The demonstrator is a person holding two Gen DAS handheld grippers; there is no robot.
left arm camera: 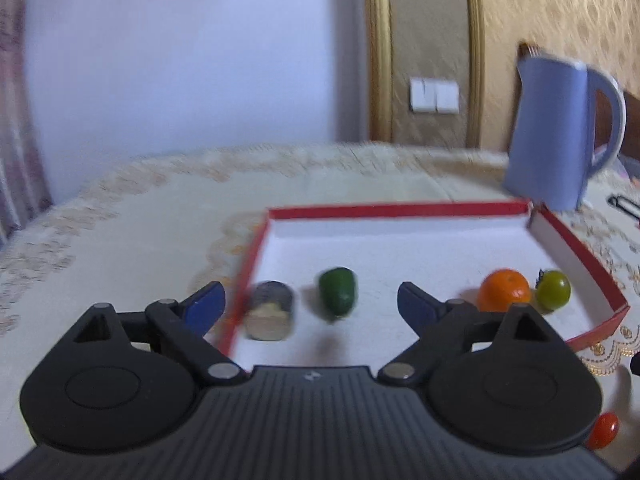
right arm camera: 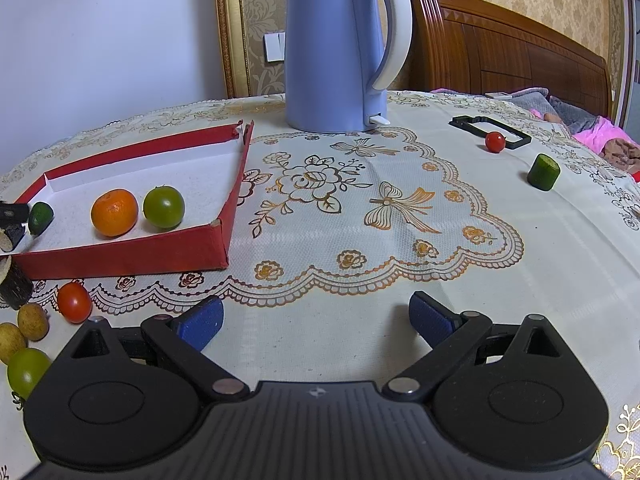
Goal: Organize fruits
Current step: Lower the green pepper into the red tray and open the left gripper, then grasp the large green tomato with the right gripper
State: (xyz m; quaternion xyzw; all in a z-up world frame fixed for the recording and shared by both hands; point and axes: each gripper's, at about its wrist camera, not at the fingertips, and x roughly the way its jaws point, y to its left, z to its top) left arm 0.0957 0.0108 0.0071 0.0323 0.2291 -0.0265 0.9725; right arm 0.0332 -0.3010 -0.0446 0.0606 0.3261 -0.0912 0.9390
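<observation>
A red tray (left arm camera: 400, 211) with a white floor holds a dark cut piece with a pale end (left arm camera: 269, 316), a green piece (left arm camera: 338, 290), an orange (left arm camera: 505, 290) and a green tomato (left arm camera: 553, 290). My left gripper (left arm camera: 311, 304) is open and empty, hovering over the tray's near edge. In the right wrist view the tray (right arm camera: 132, 254) is at the left with the orange (right arm camera: 114, 212) and green tomato (right arm camera: 164, 206). My right gripper (right arm camera: 316, 320) is open and empty above the tablecloth. A red tomato (right arm camera: 74, 302), yellow fruits (right arm camera: 33, 321) and a green tomato (right arm camera: 27, 371) lie before the tray.
A blue kettle (right arm camera: 336, 52) stands behind the tray; it also shows in the left wrist view (left arm camera: 556, 132). A red cherry tomato (right arm camera: 495, 141), a black frame (right arm camera: 490, 130) and a green cucumber piece (right arm camera: 543, 171) lie at the far right. A bed headboard (right arm camera: 500, 44) is behind.
</observation>
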